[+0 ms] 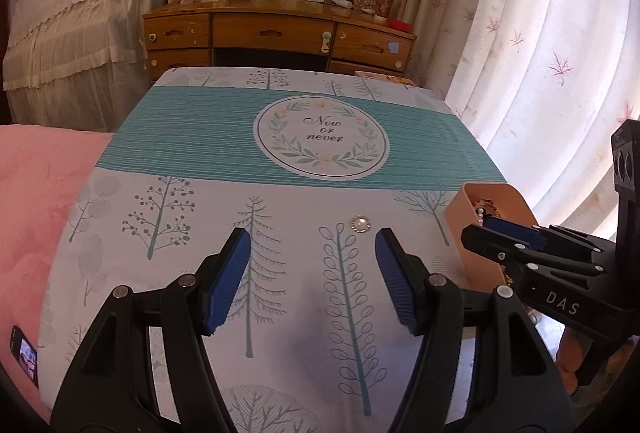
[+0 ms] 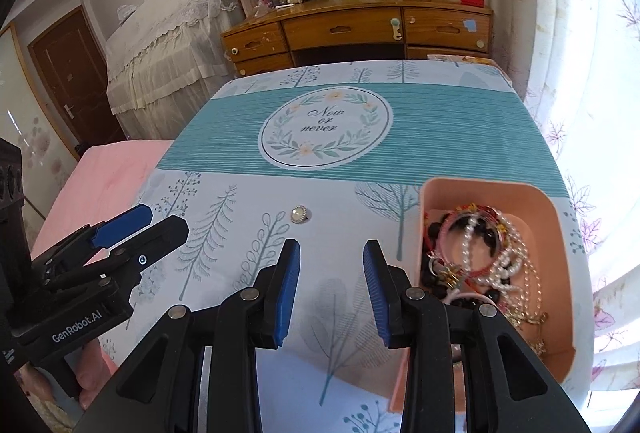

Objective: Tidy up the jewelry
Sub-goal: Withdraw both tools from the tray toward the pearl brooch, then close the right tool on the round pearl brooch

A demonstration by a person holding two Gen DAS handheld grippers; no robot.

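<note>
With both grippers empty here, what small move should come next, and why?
Probably the left gripper should ease forward and a little right, to straddle the pearl brooch. It is the only piece loose on the tablecloth; the rest sits in the pink box. Both the left and the right gripper are open and empty.

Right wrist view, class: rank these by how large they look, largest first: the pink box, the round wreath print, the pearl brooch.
1. Pink box and wreath print: look alike in size, and the box is nearer the camera, so unranked.
2. Pearl brooch: plainly smallest.
</note>
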